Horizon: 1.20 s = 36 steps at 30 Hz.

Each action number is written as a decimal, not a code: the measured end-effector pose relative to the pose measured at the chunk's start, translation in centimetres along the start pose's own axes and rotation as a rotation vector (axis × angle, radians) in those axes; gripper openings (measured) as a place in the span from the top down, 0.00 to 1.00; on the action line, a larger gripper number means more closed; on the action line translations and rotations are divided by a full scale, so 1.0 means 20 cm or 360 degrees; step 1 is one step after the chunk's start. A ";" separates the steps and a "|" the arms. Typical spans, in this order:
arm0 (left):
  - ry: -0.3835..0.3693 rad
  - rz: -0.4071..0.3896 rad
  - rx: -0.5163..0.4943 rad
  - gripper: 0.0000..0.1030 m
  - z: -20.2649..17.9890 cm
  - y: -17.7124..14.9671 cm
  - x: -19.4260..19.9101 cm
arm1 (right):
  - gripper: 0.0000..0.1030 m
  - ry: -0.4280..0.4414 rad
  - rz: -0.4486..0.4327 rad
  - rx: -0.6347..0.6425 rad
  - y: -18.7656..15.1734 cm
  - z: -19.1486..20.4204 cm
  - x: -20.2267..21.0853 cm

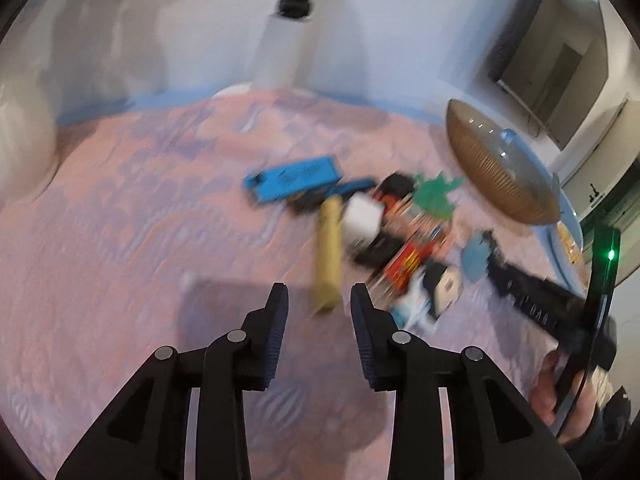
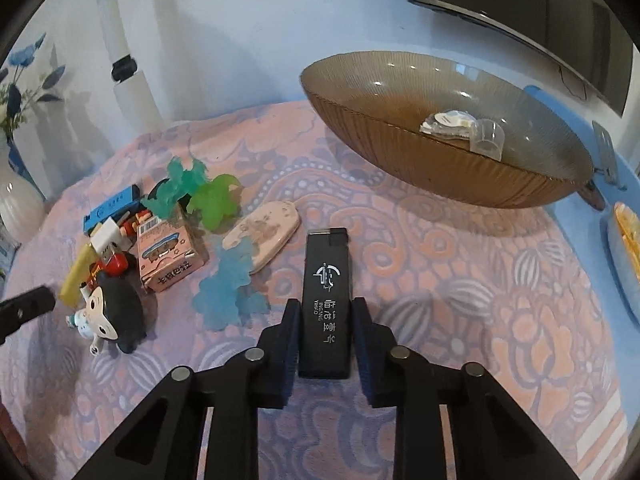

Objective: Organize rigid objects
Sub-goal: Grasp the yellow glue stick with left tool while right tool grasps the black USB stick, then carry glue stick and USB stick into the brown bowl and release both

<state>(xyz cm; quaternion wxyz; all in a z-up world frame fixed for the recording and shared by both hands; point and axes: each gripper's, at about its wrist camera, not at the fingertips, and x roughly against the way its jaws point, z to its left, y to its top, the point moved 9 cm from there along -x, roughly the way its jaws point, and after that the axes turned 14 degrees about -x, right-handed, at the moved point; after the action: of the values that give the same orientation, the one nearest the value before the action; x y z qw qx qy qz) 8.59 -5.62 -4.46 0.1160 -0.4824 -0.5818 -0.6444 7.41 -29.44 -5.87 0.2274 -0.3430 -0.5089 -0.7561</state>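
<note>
My right gripper (image 2: 325,312) is shut on a black rectangular box with white lettering (image 2: 327,300), held above the patterned cloth and pointing toward the brown ribbed glass bowl (image 2: 440,176). The bowl holds a small clear packet (image 2: 460,128). My left gripper (image 1: 318,300) is open and empty above the cloth, its view blurred, just short of a yellow stick (image 1: 330,256). The pile behind it holds a white cube (image 1: 362,220), a blue box (image 1: 294,178) and a red packet (image 1: 408,260). The right gripper with the black box shows at the right (image 1: 532,300).
The right wrist view shows the pile at left: a pink carton (image 2: 168,256), green toys (image 2: 212,200), a blue jelly shape (image 2: 228,292), a pink oval case (image 2: 262,236), a black-haired figurine (image 2: 112,312). A white vase (image 2: 20,204) stands far left. A TV (image 2: 540,8) hangs on the wall.
</note>
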 end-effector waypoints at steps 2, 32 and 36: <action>0.0019 0.0022 -0.0027 0.70 -0.02 0.06 -0.06 | 0.76 0.0000 -0.0002 0.0004 0.00 0.01 0.00; 0.0434 0.0062 -0.0207 0.28 -0.05 -0.15 0.00 | 0.58 0.0207 0.0050 0.0115 -0.21 -0.04 0.18; 0.0508 0.0065 -0.0299 0.65 -0.07 -0.15 -0.07 | 0.51 0.0244 0.0028 -0.0019 -0.18 -0.11 0.20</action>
<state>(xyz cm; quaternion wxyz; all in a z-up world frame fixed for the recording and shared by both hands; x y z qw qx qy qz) 6.51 -6.59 -7.17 0.1744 -0.3946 -0.4834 -0.7617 1.62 -30.19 -5.53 0.2703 -0.2900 -0.4824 -0.7811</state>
